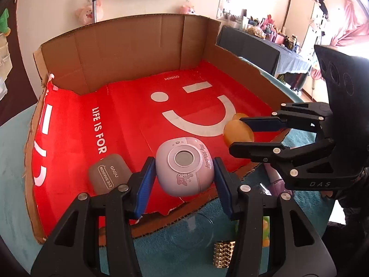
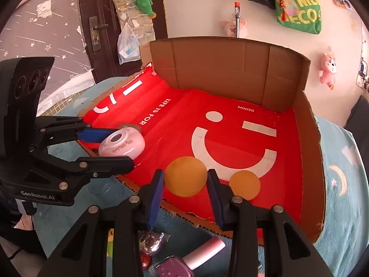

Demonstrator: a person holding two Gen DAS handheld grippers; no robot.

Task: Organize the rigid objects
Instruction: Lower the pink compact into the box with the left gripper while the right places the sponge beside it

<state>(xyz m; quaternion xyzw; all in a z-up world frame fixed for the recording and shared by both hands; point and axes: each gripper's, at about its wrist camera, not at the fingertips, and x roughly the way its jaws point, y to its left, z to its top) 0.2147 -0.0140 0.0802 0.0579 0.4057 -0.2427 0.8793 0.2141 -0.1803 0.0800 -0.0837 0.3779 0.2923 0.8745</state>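
A cardboard box (image 1: 129, 48) lined with red Miniso paper (image 1: 129, 113) lies open in front of me. My left gripper (image 1: 183, 179) is shut on a lilac My Melody case (image 1: 184, 167), low over the box's near edge; it also shows in the right wrist view (image 2: 122, 144). My right gripper (image 2: 185, 189) is shut on an orange disc (image 2: 185, 176), seen from the left (image 1: 238, 133). A second orange disc (image 2: 244, 184) lies on the red paper to its right. A grey eye shadow case (image 1: 109, 174) lies left of the lilac case.
In front of the box on the teal cloth (image 2: 341, 161) lie a purple nail polish bottle (image 2: 170, 267), a pink tube (image 2: 205, 251), a glittery packet (image 2: 151, 242), a clear glass dish (image 1: 192, 230) and a gold studded object (image 1: 223, 255). The box's back wall (image 2: 230, 69) stands high.
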